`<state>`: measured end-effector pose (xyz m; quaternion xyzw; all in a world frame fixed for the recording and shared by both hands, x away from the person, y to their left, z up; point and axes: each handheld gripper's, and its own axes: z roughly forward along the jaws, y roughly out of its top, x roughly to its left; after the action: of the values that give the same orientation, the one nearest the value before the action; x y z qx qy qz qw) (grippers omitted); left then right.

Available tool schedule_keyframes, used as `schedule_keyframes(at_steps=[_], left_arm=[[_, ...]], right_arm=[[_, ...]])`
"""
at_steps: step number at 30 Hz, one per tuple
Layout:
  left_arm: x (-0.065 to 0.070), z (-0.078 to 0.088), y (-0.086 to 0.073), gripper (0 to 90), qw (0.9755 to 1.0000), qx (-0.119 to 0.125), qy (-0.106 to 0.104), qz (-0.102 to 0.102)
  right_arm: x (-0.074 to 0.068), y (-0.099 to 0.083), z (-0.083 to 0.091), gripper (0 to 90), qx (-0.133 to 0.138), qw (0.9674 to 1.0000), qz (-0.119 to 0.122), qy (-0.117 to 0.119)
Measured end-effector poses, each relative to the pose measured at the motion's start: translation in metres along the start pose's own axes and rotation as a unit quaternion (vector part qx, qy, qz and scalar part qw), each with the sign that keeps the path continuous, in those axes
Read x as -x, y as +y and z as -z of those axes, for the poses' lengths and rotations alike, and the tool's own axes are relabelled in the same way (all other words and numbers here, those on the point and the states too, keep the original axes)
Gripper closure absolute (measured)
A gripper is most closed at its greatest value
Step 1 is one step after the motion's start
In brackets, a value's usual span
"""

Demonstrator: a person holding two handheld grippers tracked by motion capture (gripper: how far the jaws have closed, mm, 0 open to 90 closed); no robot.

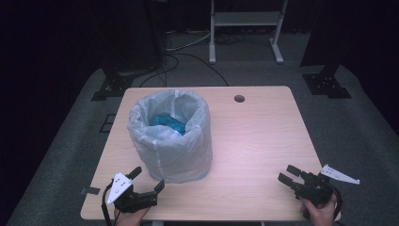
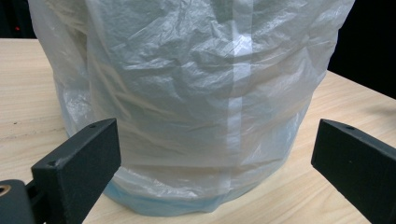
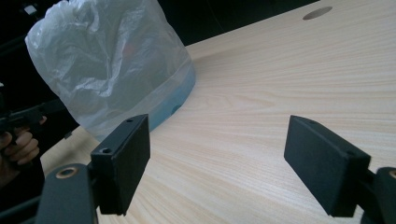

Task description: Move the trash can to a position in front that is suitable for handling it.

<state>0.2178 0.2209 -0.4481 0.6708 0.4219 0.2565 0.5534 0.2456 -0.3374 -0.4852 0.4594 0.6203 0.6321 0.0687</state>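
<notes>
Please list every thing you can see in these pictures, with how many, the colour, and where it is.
bin: one, light blue under the liner, left half of the table, upright.
bag liner: one, translucent white, folded over the bin's rim and down its sides.
blue item: one, teal, inside the bin; what it is cannot be told.
table: one, light wood.
cable hole: one, round, far edge of the table.
tape piece: one, dark, near left corner.
white frame: one, on the floor beyond the table.
left gripper: one, black, open, near the bin's base, holding nothing.
right gripper: one, black, open, near right edge, holding nothing.
</notes>
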Motion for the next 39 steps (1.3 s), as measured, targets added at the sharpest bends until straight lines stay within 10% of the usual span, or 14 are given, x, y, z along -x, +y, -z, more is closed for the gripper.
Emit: schedule_keyframes(at_steps=[8,39], left_arm=[[0.005,-0.009,0.006,0.1,0.9995,-0.010,0.017,-0.024],[0.003,-0.085,0.038,0.0,0.9951,-0.012,0.098,0.014]], right_arm=[[0.002,-0.001,0.001,21.4,-0.002,1.0000,-0.002,0.004],[-0.013,0.001,-0.011,22.1,-0.033,0.9987,0.038,0.010]])
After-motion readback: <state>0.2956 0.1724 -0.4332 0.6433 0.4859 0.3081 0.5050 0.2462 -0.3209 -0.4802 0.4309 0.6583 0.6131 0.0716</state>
